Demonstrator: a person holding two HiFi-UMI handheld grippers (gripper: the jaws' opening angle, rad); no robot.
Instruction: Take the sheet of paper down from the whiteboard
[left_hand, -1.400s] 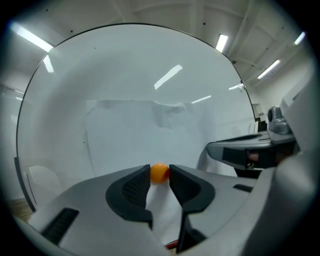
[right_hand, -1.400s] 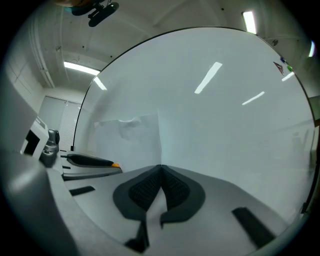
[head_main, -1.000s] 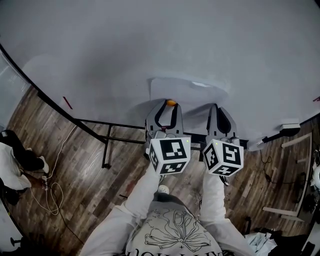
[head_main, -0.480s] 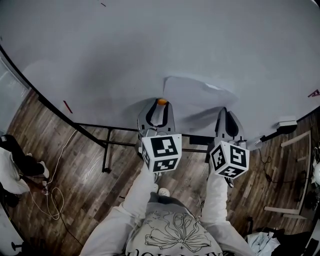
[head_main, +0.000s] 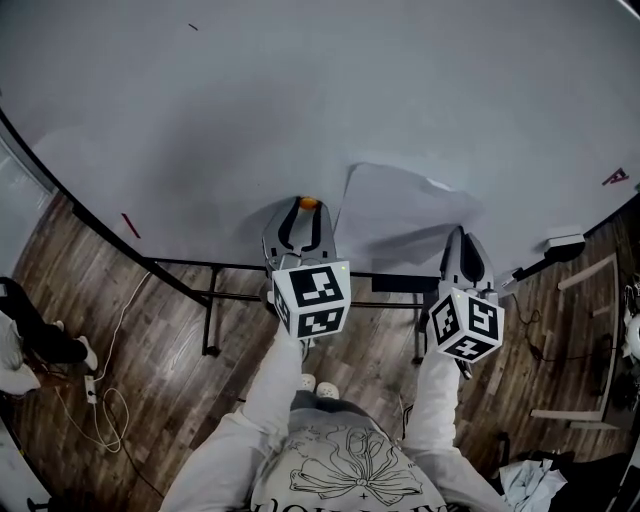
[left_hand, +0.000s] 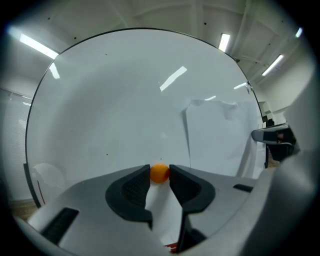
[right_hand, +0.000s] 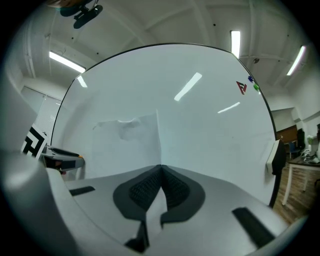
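I have the left gripper (head_main: 304, 210) pinching a small round orange magnet (left_hand: 159, 173) between its black jaw tips. The jaws stand apart only as far as the ball's width. The magnet is right up by the large white whiteboard (head_main: 300, 90), a little left of the white sheet of paper (head_main: 400, 205). I cannot tell whether the magnet touches the board.

My right gripper (right_hand: 161, 169) has its jaws pressed together on the sheet. In the right gripper view, the paper's right edge runs straight down into the closed tips. From the head view, that grip is at the sheet's near right corner.

The sheet lies on the nearer part of the board, between the two grippers, with the left gripper just beyond its left edge. Its far edge is wrinkled, with one bent patch. A soft shadow falls on the board along its near side, so that side seems to stand off the surface.

Far to the right on the board there is a small red mark (right_hand: 242, 87), with a blue dot and a green dot beside it. Under the board I see a black metal stand (head_main: 215, 290) on a dark wooden plank floor (head_main: 150, 350). White sleeves (head_main: 280, 380) reach up to both grippers.
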